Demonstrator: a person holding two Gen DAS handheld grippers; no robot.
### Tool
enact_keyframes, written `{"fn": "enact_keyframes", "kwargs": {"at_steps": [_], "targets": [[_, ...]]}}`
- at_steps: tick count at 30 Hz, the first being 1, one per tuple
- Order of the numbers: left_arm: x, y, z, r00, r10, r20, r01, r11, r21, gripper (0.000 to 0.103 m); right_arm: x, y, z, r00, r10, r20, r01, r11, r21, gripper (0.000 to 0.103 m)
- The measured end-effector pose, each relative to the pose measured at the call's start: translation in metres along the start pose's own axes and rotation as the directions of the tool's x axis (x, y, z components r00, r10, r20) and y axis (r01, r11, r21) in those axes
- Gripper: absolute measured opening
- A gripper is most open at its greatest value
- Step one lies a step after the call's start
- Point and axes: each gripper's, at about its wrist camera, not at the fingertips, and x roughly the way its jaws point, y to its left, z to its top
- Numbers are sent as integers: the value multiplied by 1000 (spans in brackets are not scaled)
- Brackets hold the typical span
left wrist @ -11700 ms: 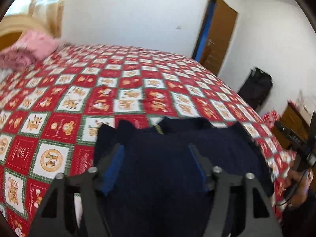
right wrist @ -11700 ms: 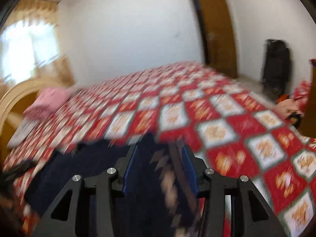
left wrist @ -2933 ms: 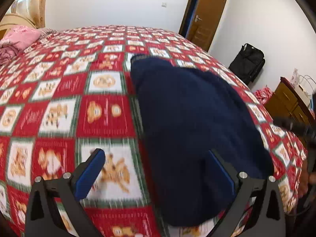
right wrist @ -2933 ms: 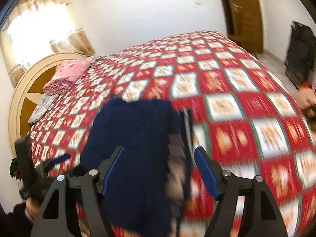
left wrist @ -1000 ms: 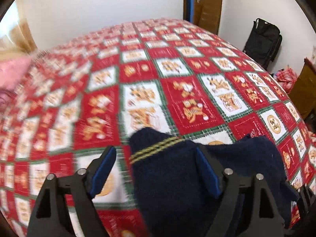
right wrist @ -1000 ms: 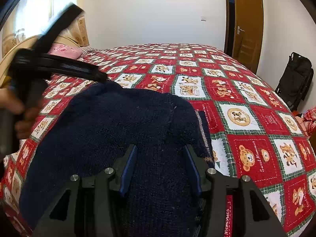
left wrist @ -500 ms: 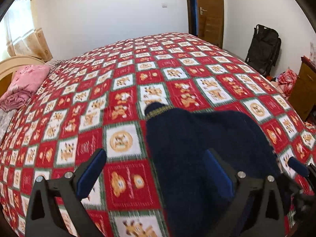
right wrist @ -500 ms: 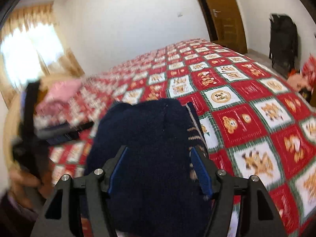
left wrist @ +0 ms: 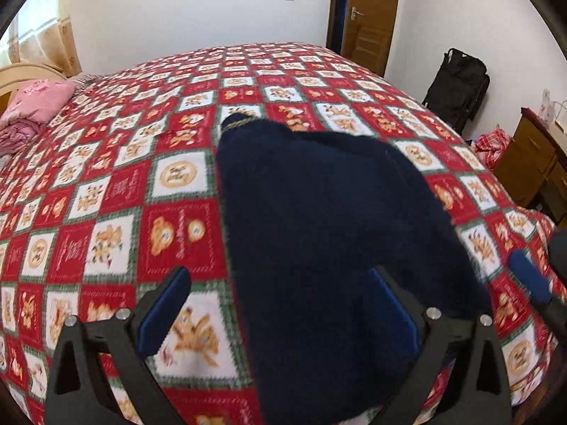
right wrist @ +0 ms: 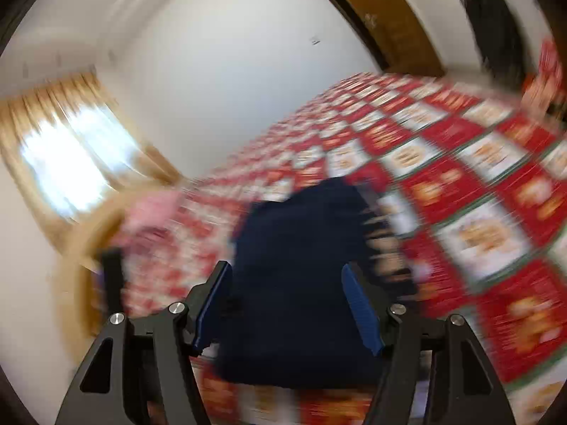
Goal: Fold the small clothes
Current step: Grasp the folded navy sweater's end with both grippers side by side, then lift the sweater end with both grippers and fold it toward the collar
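Note:
A navy knitted sweater (left wrist: 319, 212) lies folded in a long bundle on the red-and-white checked quilt (left wrist: 106, 184), its striped cuff end pointing away. My left gripper (left wrist: 280, 304) hovers over its near end, open wide, one finger over the quilt and one over the knit, pads touching nothing. In the blurred, tilted right wrist view the sweater (right wrist: 304, 248) sits below and ahead of my right gripper (right wrist: 287, 304), which is open with its blue pads apart from the cloth. A blue pad of the right gripper (left wrist: 531, 279) shows at the sweater's right side.
Pink folded bedding (left wrist: 32, 106) lies at the bed's far left by the headboard. A black bag (left wrist: 457, 88), a red checked cloth (left wrist: 492, 143) and a wooden dresser (left wrist: 531, 163) stand past the bed's right edge. A brown door (left wrist: 368, 17) is behind.
Both grippers' jaws widened and drew back off the sweater, which stays folded on the quilt. The left one slid sideways; the right one rolled, so its view is tilted and blurred.

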Motion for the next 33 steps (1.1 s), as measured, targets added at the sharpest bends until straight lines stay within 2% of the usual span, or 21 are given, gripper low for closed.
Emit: {"fn": "enact_keyframes", "kwargs": {"at_steps": [3,4,7,9,14,17,19,20,21,23,25,27,29,33], "targets": [[2,9,-9,1000,-11,-20,11,1000,-14,102,0,-17,4,984,-177,-26,175,983,-51,66],[4,13,-10,1000,-12,-27,12,1000,-20,102,2,-26,10,980,-194,-37,193,981,-32,66],[8,21,-4,1000,-10,-26,9,999,-39,102,14,-46,28,986,-156,-66,158,987,33,66],[13,26,5,1000,6,-22,-7,998,-55,102,36,-46,42,985,-135,-103,139,990,32,66],[31,25,17,999,12,-50,-14,999,-45,102,86,-30,45,980,-89,-180,83,996,-38,66],[37,17,22,998,14,-54,-15,1000,-20,102,120,-33,42,966,-109,-235,104,994,-34,66],[41,14,25,998,18,-55,-19,1000,-8,103,132,-40,36,966,-78,-245,81,997,2,71],[43,12,26,998,13,-56,-13,1000,-7,103,133,-46,33,970,-62,-237,72,997,33,78],[45,11,26,998,4,-57,-4,1000,-7,103,133,-52,30,972,-37,-231,55,996,69,80],[48,10,25,998,-4,-60,3,1000,-11,103,133,-62,25,975,16,-221,9,994,111,80],[52,11,24,998,-18,-60,16,1000,-23,103,132,-59,24,973,23,-228,-2,996,91,80],[57,12,24,996,-44,-71,41,998,-48,103,133,-55,26,968,69,-240,-47,994,98,80],[61,16,25,993,-77,-86,70,994,-83,103,137,-54,26,967,71,-245,-47,994,103,80],[70,22,25,983,-144,-115,127,981,-143,103,150,-45,29,963,53,-264,-45,998,35,83]]}}
